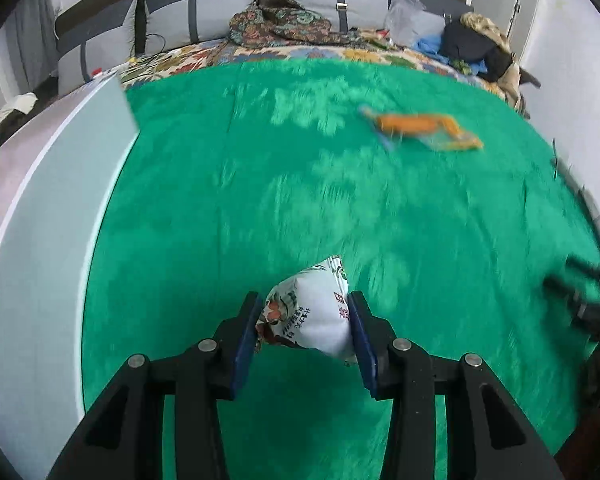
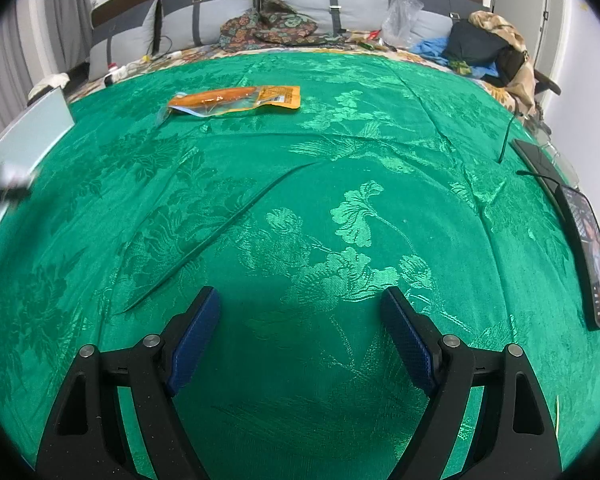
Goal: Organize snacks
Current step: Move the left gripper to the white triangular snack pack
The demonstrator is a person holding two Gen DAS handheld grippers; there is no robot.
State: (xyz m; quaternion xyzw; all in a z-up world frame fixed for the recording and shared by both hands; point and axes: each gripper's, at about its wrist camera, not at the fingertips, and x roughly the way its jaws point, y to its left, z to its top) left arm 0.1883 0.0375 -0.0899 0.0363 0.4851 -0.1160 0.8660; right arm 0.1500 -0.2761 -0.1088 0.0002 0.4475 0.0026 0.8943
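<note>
My left gripper (image 1: 305,322) is shut on a white printed snack bag (image 1: 312,312) and holds it above the green cloth (image 1: 260,184). The left wrist view is motion-blurred. An orange snack pouch (image 1: 420,126) lies flat on the cloth further back to the right; it also shows in the right wrist view (image 2: 236,98) at the far left. My right gripper (image 2: 300,316) is open and empty, low over the green cloth (image 2: 340,168), with the pouch well ahead of it. A white box (image 1: 48,216) stands along the left edge of the cloth.
A phone (image 2: 592,256) and a dark tablet (image 2: 536,160) with cables lie at the cloth's right edge. Cushions, patterned fabric (image 2: 276,28), a plastic bag (image 2: 400,20) and clothes (image 2: 488,44) pile at the back. The white box shows at far left (image 2: 20,148).
</note>
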